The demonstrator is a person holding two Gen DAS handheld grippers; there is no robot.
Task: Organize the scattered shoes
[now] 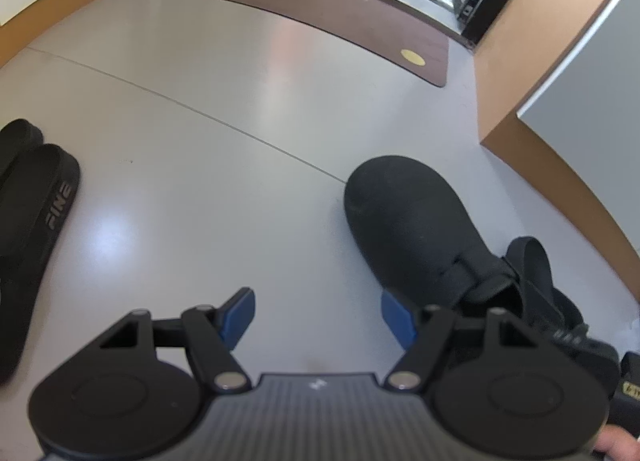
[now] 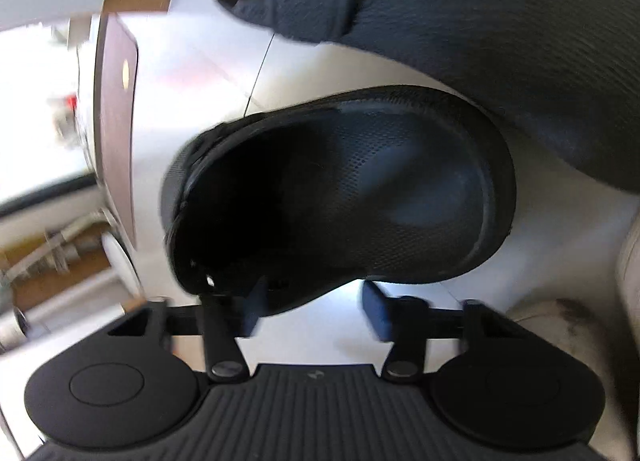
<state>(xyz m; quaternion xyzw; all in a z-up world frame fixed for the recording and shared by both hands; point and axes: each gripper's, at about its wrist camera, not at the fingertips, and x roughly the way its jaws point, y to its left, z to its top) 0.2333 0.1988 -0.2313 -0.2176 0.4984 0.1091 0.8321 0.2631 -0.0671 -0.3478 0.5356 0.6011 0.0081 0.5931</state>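
On the pale glossy floor [image 1: 224,109], left wrist view: left gripper [image 1: 318,319] hangs over bare floor, blue pads [image 1: 240,317] spread wide, nothing between them. Black clog [image 1: 404,221] lies just right of the gripper, rounded toe pointing away, heel strap [image 1: 532,265] toward the camera. The right-hand pad sits close by the clog's side; contact cannot be told. Two black slides [image 1: 36,205] lie side by side at the far left, the nearer one lettered "FINE", well apart from the clog. Brown doormat [image 1: 340,21] lies farther off by a doorway. Orange-brown baseboard [image 1: 560,181] runs along the wall to the right of the clog.

Right wrist view, blurred: right gripper [image 2: 316,311] sits at a second black clog [image 2: 340,201], seen opening-first, textured insole showing. Jaws part-open. Left pad appears against or behind the clog's lower rim; right pad [image 2: 376,315] stands clear below it over the floor. No firm clamp visible. Another dark shoe upper [image 2: 480,21] fills the top of this view, just beyond the clog.
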